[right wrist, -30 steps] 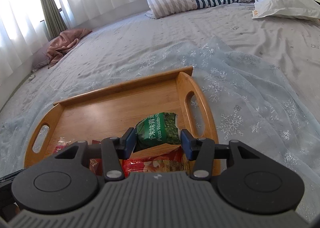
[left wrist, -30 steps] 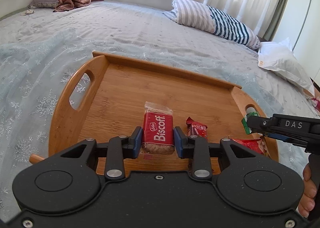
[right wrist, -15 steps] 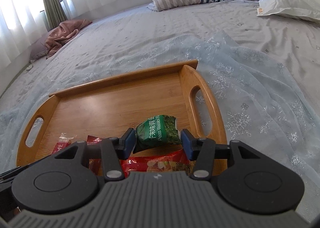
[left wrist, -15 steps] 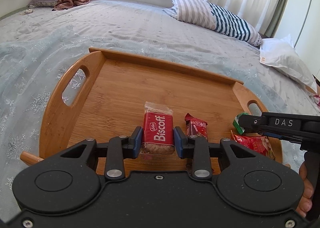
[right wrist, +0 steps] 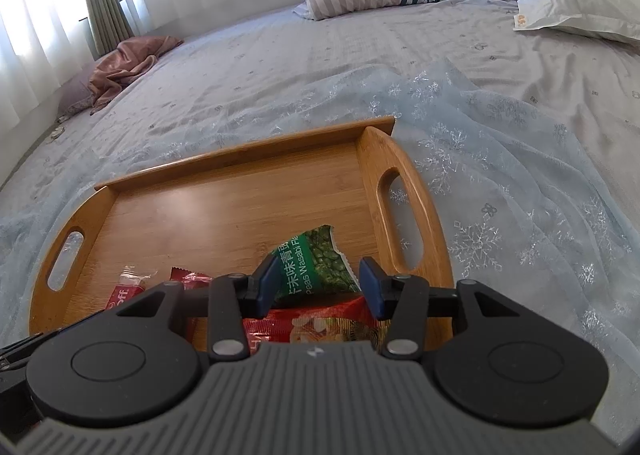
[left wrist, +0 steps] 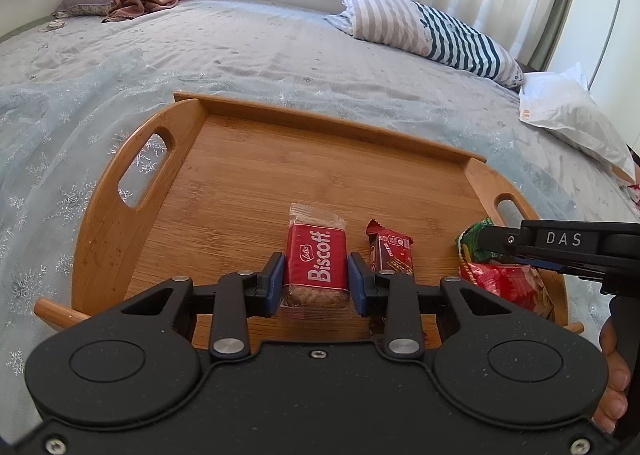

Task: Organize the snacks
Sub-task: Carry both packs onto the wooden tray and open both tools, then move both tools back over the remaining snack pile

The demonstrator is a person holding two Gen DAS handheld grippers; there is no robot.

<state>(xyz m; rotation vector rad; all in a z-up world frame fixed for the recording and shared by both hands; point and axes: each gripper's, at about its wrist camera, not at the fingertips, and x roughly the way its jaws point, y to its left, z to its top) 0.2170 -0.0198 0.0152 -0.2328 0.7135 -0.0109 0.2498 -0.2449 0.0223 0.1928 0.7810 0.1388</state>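
**Two snacks held over the tray**

The Biscoff packet (left wrist: 316, 263) sits clamped in the left tool (left wrist: 316, 279), low over the wooden tray (left wrist: 248, 159) on the bed (left wrist: 240, 47). The right tool (right wrist: 318, 283) pinches the green wasabi peas bag (right wrist: 316, 263) above a red packet (right wrist: 312, 325). Better to lower each flat, in clear space, before releasing.

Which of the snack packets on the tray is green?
The wasabi peas packet, between the right gripper jaws near the wooden tray's right handle. The Biscoff packet, chocolate bar and large snack bag are red.
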